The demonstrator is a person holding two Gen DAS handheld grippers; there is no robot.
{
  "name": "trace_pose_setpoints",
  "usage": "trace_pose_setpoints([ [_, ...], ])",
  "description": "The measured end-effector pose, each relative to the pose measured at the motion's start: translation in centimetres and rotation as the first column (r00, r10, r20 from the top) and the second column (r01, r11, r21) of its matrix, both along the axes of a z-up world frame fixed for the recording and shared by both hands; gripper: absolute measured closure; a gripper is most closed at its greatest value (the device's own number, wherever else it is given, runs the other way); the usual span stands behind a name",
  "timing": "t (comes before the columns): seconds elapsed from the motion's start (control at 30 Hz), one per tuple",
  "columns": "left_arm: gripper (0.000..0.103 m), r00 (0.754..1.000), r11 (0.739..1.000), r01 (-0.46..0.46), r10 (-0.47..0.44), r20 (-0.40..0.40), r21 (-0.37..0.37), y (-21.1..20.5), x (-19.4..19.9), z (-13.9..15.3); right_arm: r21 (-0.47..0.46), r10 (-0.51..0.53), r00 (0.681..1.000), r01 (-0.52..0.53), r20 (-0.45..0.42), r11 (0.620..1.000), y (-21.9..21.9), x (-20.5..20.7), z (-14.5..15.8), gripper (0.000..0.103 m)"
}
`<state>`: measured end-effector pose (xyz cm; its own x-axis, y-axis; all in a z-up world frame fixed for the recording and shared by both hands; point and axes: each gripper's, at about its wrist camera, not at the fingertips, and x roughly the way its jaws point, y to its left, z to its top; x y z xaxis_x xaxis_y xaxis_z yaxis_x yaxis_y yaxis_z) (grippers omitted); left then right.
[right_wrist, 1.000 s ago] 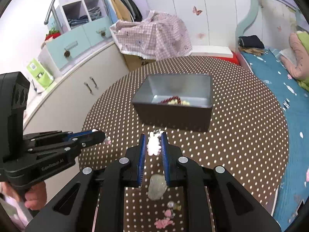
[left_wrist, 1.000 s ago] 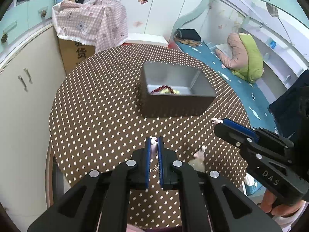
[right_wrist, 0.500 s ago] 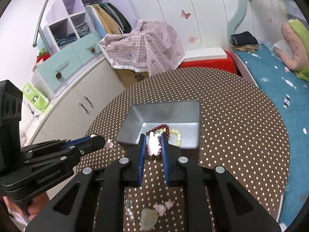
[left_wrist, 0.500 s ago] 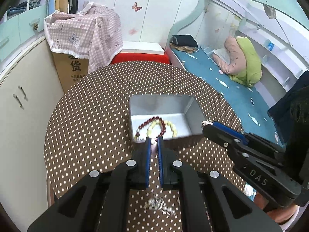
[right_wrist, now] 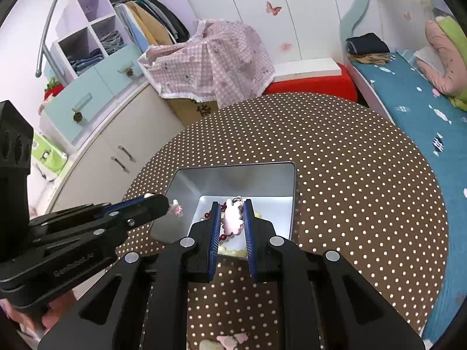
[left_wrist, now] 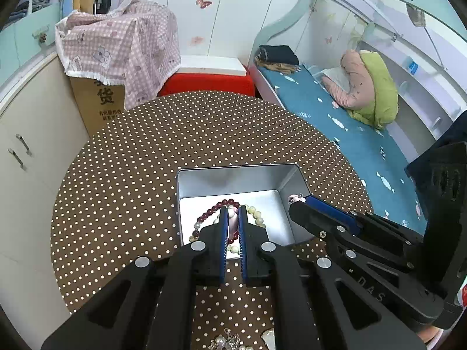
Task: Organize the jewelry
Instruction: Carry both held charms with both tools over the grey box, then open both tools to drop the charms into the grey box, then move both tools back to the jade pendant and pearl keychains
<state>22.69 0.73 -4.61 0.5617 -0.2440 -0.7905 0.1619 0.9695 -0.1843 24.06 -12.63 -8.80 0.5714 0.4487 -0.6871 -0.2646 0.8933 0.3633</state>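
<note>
A silver metal box (left_wrist: 233, 179) (right_wrist: 248, 179) stands on the round polka-dot table (left_wrist: 146, 160). In it lie a dark red bead bracelet (left_wrist: 210, 211) and a pale yellow bead bracelet (left_wrist: 258, 215). My left gripper (left_wrist: 232, 211) is shut on a small pink charm (left_wrist: 232, 223) and hovers over the box; it also shows in the right wrist view (right_wrist: 167, 204). My right gripper (right_wrist: 230, 204) is shut on a pink rabbit charm (right_wrist: 232, 217), over the box's near edge; it also shows in the left wrist view (left_wrist: 297, 199).
Loose jewelry lies on the table near me: a silver trinket (left_wrist: 227, 341), a pale green pendant (left_wrist: 270, 337) (right_wrist: 208, 344) and a pink flower piece (right_wrist: 230, 339). A cupboard (right_wrist: 116, 145) stands left of the table, a bed (left_wrist: 335, 122) to the right.
Both grippers have risen and moved forward with their charms, from above the table in front of the box to over the box. The box interior now shows from above.
</note>
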Motion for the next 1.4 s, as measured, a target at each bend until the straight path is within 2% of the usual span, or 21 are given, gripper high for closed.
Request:
trace_pose_setpoints([
  [0.3, 0.097, 0.999, 1.0, -0.007, 0.007, -0.034, 0.002, -0.2, 1.3, -1.4, -0.008, 0.017, 1.0, -0.017, -0.009, 1.0, 0.5, 0.7, -0.3, 0.086],
  [0.5, 0.095, 0.999, 0.999, -0.019, 0.02, -0.04, 0.031, -0.1, 1.4, -1.7, -0.005, 0.006, 1.0, -0.006, -0.018, 1.0, 0.3, 0.7, -0.1, 0.085],
  [0.53, 0.092, 0.999, 0.999, -0.023, 0.025, -0.044, 0.035, 0.0, 1.3, -1.7, -0.005, 0.004, 1.0, -0.004, -0.022, 1.0, 0.2, 0.7, -0.1, 0.085],
  [0.6, 0.069, 0.998, 0.998, -0.039, 0.041, -0.044, 0.044, 0.2, 1.3, -1.8, -0.017, -0.013, 1.0, 0.013, -0.026, 1.0, -0.1, 0.8, 0.0, 0.083],
  [0.63, 0.066, 0.998, 0.998, -0.043, 0.045, -0.041, 0.047, 0.2, 1.2, -1.7, -0.032, -0.024, 0.999, 0.023, -0.025, 0.999, -0.2, 0.7, 0.1, 0.073],
  [0.67, 0.062, 0.998, 0.997, -0.049, 0.051, -0.037, 0.053, 0.3, 1.1, -1.7, -0.037, -0.035, 0.999, 0.035, -0.023, 0.999, -0.3, 0.7, 0.1, 0.057],
  [0.73, 0.058, 0.998, 0.996, -0.06, 0.062, -0.034, 0.065, 0.6, 0.9, -1.6, -0.039, -0.08, 0.997, 0.08, -0.005, 0.996, -0.9, 0.4, 0.4, 0.042],
  [1.03, 0.052, 0.996, 0.994, -0.08, 0.083, -0.045, 0.074, 1.6, -0.3, -1.4, -0.057, -0.112, 0.994, 0.111, -0.014, 0.992, -2.3, -0.9, 0.8, 0.042],
  [1.4, 0.051, 0.995, 0.993, -0.096, 0.098, -0.035, 0.073, 2.6, -4.0, -0.7, -0.088, -0.129, 0.992, 0.13, 0.014, 0.988, -3.0, -4.6, 2.0, 0.037],
])
